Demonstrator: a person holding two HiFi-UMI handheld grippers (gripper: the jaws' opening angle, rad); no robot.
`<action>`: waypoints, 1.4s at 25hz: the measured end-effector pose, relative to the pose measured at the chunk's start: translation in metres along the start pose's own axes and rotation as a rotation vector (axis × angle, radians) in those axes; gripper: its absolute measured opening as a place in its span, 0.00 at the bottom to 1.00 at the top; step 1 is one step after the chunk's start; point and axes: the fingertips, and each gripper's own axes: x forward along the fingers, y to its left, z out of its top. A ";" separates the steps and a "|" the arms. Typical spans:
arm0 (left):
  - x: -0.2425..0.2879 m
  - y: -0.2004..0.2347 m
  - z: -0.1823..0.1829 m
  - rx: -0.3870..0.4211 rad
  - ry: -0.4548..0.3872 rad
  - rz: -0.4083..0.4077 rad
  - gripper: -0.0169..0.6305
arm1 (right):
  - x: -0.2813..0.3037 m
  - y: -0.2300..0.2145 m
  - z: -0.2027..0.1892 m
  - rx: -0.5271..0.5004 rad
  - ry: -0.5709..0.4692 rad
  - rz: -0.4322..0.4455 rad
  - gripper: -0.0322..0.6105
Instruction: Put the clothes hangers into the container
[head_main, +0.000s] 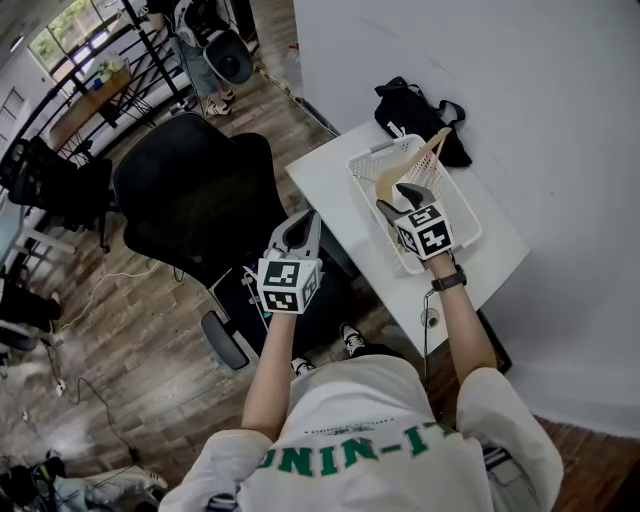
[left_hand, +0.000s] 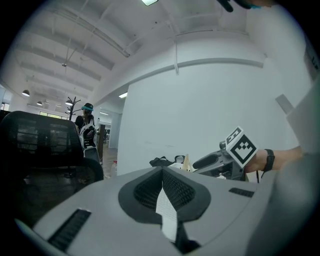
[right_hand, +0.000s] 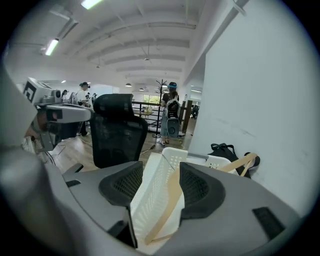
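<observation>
Hovering above the white basket (head_main: 462, 205), the right gripper (head_main: 393, 198) is held with its 2 fingers (right_hand: 200, 187) spread apart. Nothing is pinched by them, and neither pad is pressed on anything. Through the gap between them, in the right gripper view, the basket's perforated wall and a wooden clothes hanger (right_hand: 172, 197) are seen lower down. The clothes hanger is laid slantwise inside the basket, with 1 end propped up over the far rim. The basket is set on the white tabletop (head_main: 340, 200), toward the end nearest the white wall, and a black bag (head_main: 415, 110) is placed just beyond it at the tabletop's far end. A dark watch (head_main: 449, 281) is worn on the wrist behind the right gripper. The left gripper (head_main: 300, 225) is held off the tabletop, well apart from the basket, beside the black office chair (head_main: 190, 190) on the wooden floor (head_main: 130, 330). Its 2 fingers (left_hand: 147, 190) are pressed together, and nothing is held between them. In the left gripper view the right gripper is seen off to the right, with its marker cube turned toward the camera. Another person with gear is seen standing in the background of both gripper views.
</observation>
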 end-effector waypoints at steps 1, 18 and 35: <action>-0.002 0.002 -0.002 0.002 0.004 0.002 0.05 | -0.003 0.008 0.004 -0.009 -0.008 0.018 0.43; -0.084 0.102 -0.056 -0.070 0.066 0.211 0.05 | 0.038 0.189 0.005 -0.027 0.051 0.370 0.43; -0.182 0.217 -0.160 -0.241 0.139 0.469 0.05 | 0.147 0.357 -0.065 -0.061 0.295 0.657 0.41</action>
